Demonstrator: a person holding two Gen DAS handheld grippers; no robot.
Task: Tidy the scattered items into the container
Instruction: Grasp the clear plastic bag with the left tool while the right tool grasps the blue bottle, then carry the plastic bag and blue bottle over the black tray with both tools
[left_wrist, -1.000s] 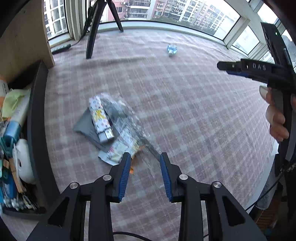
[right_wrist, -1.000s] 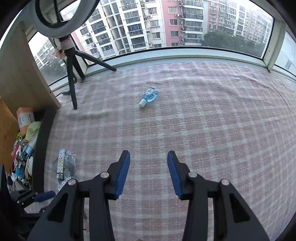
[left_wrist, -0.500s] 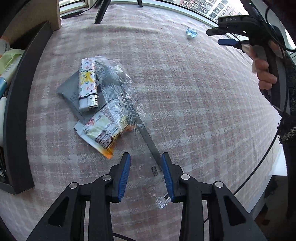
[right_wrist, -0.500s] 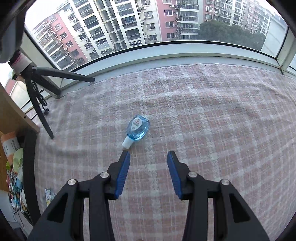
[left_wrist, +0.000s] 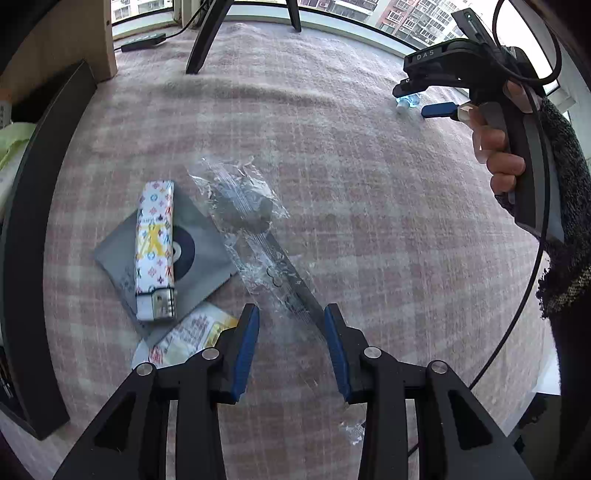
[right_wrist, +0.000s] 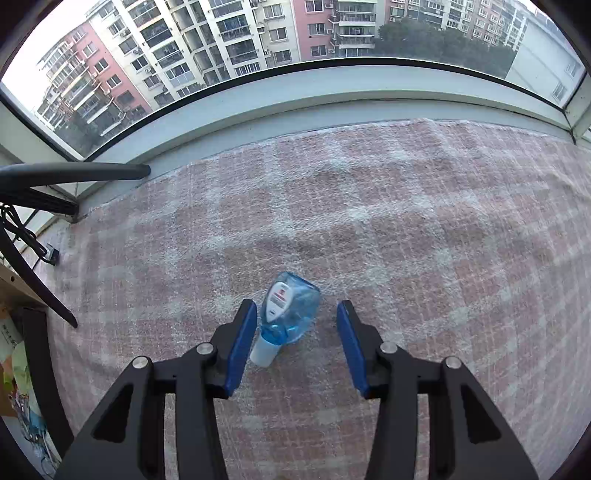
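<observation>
1. Nearest to me, my left gripper (left_wrist: 291, 339) points down at the checked cloth (left_wrist: 369, 229). Its jaws stand apart, and the handle end of the plastic-wrapped spoon (left_wrist: 258, 236) lies between them. The pads do not press on it, so I judge nothing is held yet.

2. My right gripper (right_wrist: 295, 339) sits over the small blue bottle (right_wrist: 286, 314). Its jaws are opening. The bottle lies on its side between them, its white cap close to the left pad, but I see no grip on it.

3. Just beyond the left gripper lies the rest of the clutter: a yellow sachet (left_wrist: 184, 339) at the left finger, the patterned lighter (left_wrist: 155, 251) on top of a grey sleeve with a disc (left_wrist: 199, 254), and the wrapper's crinkled end past them.

4. At the left edge stands the container (left_wrist: 29, 206), a dark-walled box. It already holds several things, though I cannot make them out clearly.

5. Far across the cloth, in the left wrist view, a hand (left_wrist: 498, 147) holds the right gripper above the bottle, with tripod legs (left_wrist: 207, 37) by the window.

6. My judgement: the task is partly done. Five items are still out on the cloth, and two pickups are about to start.
</observation>
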